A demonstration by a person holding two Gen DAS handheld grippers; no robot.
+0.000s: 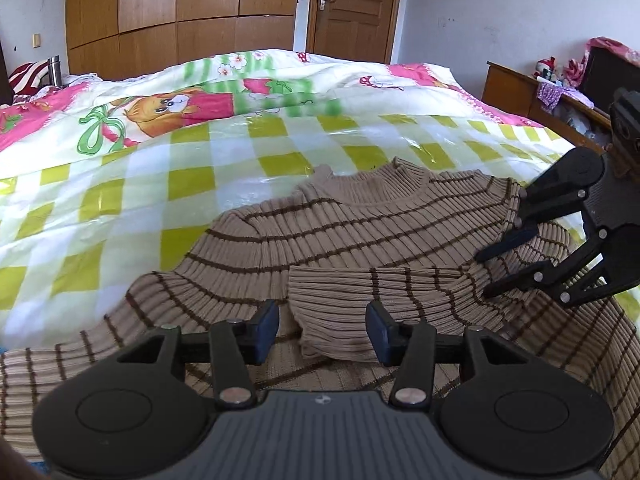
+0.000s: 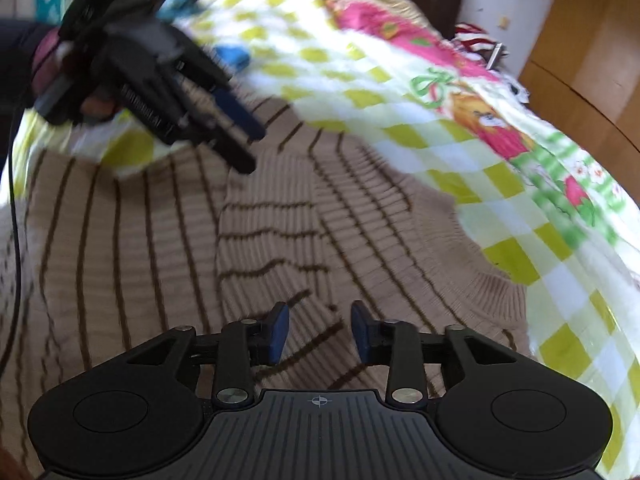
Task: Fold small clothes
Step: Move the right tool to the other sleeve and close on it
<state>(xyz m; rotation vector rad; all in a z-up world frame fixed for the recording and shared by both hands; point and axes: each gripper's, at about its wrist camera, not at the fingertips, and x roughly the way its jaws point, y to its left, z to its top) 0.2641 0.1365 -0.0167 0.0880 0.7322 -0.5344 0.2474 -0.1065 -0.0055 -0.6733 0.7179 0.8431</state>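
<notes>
A tan ribbed sweater with thin brown stripes [image 1: 360, 220] lies flat on a green-and-white checked plastic sheet [image 1: 200, 168] on the bed, collar at the far side. One sleeve [image 1: 360, 296] is folded across the chest, its cuff between my left gripper's open pads. My left gripper [image 1: 322, 330] is open just above that cuff. My right gripper [image 1: 490, 274] hovers open over the sweater's right shoulder. In the right wrist view the sweater [image 2: 160, 240] fills the frame, the right gripper [image 2: 319, 332] is open above it, and the left gripper [image 2: 248, 148] shows at upper left.
A cartoon-print quilt [image 1: 180, 104] covers the bed's far part. A wooden wardrobe [image 1: 180, 8] and door [image 1: 356, 4] stand behind. A wooden side cabinet with clutter [image 1: 560, 96] stands at the right. Blue cloth [image 2: 236, 56] lies beyond the sweater.
</notes>
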